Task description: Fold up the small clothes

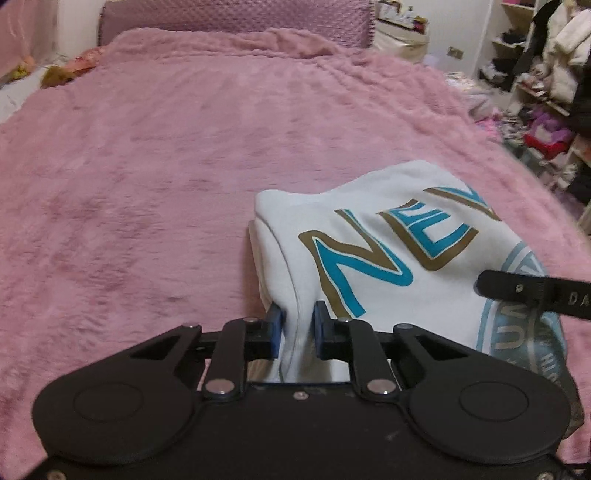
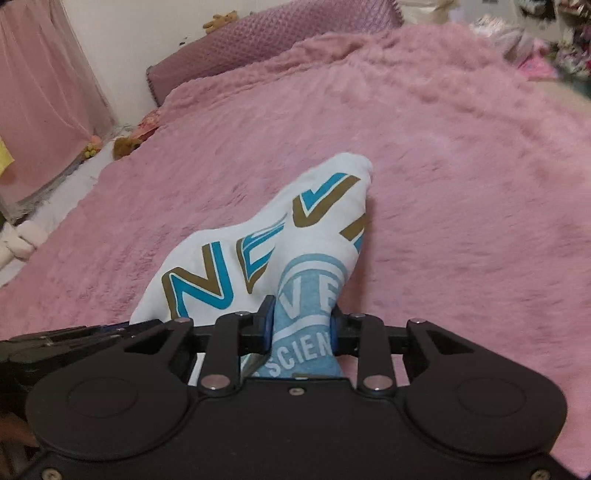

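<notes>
One white shirt (image 1: pixel 388 236) with blue and gold lettering and a pale blue round print lies partly folded on the pink fuzzy blanket (image 1: pixel 147 166) of the bed. Two grippers hold it: the left gripper (image 1: pixel 298 325) is clamped on a fold of fabric at the shirt's near left edge, and the right gripper (image 2: pixel 301 325) pinches the cloth over the round print. One purple headboard (image 1: pixel 236 14) stands at the far end.

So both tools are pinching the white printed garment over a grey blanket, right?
Not grey: the blanket is pink, as both wrist views show. The rest holds: the left tool and right tool each pinch the white printed garment.
</notes>
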Demonstrator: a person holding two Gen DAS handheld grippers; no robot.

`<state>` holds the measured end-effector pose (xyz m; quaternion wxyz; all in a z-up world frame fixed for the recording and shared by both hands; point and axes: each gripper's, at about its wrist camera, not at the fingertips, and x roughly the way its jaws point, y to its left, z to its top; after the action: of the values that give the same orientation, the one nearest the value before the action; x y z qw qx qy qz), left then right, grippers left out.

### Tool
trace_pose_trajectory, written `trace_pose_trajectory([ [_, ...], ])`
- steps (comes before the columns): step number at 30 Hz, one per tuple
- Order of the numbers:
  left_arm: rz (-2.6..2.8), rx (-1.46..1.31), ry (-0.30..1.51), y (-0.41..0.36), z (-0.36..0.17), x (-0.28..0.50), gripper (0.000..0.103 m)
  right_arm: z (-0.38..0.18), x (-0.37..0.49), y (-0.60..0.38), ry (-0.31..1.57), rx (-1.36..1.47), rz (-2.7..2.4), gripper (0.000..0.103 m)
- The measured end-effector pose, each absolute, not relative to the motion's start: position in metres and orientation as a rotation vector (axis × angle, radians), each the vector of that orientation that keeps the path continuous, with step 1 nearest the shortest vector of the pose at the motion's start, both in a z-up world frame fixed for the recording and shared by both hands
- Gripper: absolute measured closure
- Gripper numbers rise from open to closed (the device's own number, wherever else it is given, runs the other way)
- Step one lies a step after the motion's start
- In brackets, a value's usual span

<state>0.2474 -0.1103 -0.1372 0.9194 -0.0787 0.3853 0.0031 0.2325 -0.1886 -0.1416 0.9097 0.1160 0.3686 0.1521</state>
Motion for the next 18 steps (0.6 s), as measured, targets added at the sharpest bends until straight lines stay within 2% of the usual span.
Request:
trace_pose_trajectory([
  [4,-0.049,-0.189,0.804,-0.136,-0.142,0.25,0.088,-0.139,0.222,-0.23,0.773,0.289,0.257,0.08],
  [7,-0.048,-0.165,0.844,-0.153,-0.16,0.256,0.087,-0.158,0.224,-0.251,0.824,0.311,0.221,0.08],
  [10,-0.022,-0.138,0.862,-0.158,-0.185,0.259,0.082,-0.193,0.231,-0.252,0.893,0.312,0.178,0.072],
  [11,-0.018,-0.135,0.859,-0.157,-0.191,0.26,0.072,-0.205,0.233,-0.252,0.907,0.321,0.161,0.07],
  [12,-0.005,-0.124,0.854,-0.156,-0.195,0.256,0.057,-0.21,0.234,-0.252,0.907,0.333,0.147,0.07],
  [14,0.023,-0.148,0.856,-0.147,-0.198,0.257,0.045,-0.213,0.236,-0.252,0.899,0.343,0.129,0.068],
  [18,-0.017,-0.321,0.886,-0.118,-0.188,0.251,0.045,-0.195,0.223,-0.249,0.846,0.291,0.141,0.063],
])
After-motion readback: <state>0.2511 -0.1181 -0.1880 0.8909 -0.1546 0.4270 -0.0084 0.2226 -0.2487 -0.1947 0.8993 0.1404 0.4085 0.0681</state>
